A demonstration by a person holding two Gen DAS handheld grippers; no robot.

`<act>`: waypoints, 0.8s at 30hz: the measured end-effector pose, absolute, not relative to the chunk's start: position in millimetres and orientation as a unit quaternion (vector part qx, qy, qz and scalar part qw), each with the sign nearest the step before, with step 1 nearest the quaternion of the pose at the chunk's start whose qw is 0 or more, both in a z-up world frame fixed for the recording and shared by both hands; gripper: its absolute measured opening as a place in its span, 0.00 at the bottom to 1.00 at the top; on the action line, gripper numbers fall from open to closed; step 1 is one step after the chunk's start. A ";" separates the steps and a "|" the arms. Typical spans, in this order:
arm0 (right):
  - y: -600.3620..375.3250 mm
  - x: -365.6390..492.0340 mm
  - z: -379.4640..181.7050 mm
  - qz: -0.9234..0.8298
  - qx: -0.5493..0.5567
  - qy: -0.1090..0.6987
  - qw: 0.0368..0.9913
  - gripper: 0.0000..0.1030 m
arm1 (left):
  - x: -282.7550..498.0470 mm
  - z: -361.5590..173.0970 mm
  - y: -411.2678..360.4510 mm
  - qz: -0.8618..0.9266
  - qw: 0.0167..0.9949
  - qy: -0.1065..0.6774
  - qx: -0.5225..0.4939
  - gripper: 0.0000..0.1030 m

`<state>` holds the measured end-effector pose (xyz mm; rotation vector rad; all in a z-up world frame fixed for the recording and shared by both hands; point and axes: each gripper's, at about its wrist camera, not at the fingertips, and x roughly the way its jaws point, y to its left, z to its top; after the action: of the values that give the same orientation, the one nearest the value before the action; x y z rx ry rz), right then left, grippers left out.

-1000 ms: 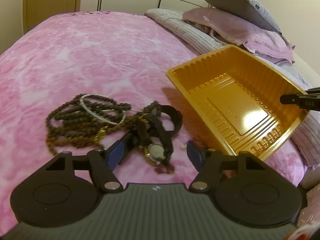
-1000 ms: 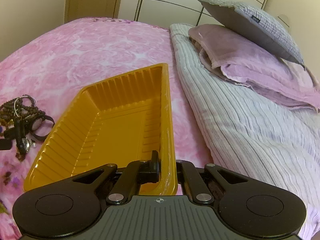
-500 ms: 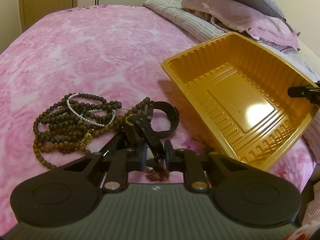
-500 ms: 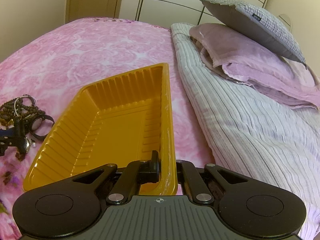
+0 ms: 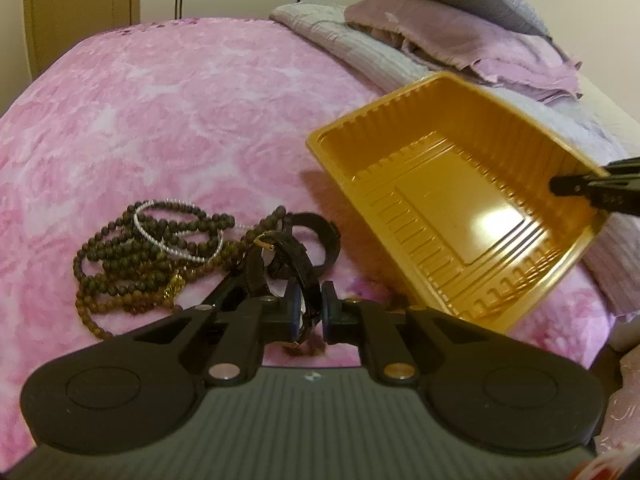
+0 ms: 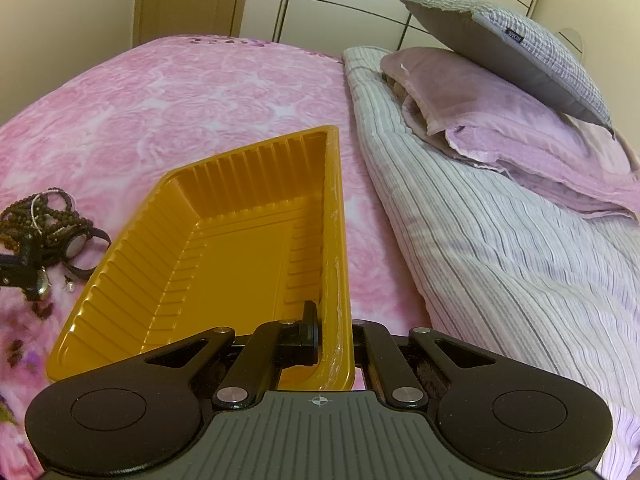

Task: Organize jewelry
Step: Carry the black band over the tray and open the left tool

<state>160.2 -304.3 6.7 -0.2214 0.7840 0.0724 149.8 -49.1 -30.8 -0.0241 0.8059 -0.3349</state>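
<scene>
My left gripper (image 5: 308,307) is shut on a black-strapped wristwatch (image 5: 298,264) and lifts it from the pile on the pink bedspread. Brown bead necklaces (image 5: 136,256) and a white bead bracelet (image 5: 176,232) lie left of it. A second black watch (image 6: 82,242) shows in the right wrist view beside the beads (image 6: 40,216). My right gripper (image 6: 332,332) is shut on the near rim of the empty orange plastic tray (image 6: 240,256), tilting it; the tray also shows in the left wrist view (image 5: 452,196), with the right gripper (image 5: 576,188) on its far rim.
A striped grey blanket (image 6: 500,248), a mauve pillow (image 6: 500,120) and a grey cushion (image 6: 512,52) lie to the right. Wardrobe doors (image 6: 360,4) stand behind the bed. The pink bedspread (image 5: 160,120) stretches beyond the jewelry.
My left gripper went from open around the watch to shut on it and has risen slightly with the strap. The right gripper and tray have stayed almost still.
</scene>
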 end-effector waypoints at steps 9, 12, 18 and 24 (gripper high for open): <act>-307.7 159.6 3.8 0.039 -0.100 0.380 0.919 0.03 | 152.7 5.1 -58.0 -0.214 0.907 0.363 -0.014 0.08; -309.6 158.5 3.2 0.042 -0.097 0.379 0.919 0.03 | 156.6 13.4 -74.2 -0.242 0.902 0.357 -0.016 0.08; -311.1 157.1 2.0 0.045 -0.094 0.377 0.920 0.03 | 162.5 16.3 -114.9 -0.287 0.889 0.357 -0.007 0.08; -312.8 157.4 0.9 0.047 -0.093 0.377 0.920 0.03 | 168.4 4.7 -142.8 -0.304 0.878 0.370 0.008 0.08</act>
<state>157.4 -312.8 0.9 -0.1919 0.7738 0.0965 168.4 -142.8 4.7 0.0172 0.7726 -0.6347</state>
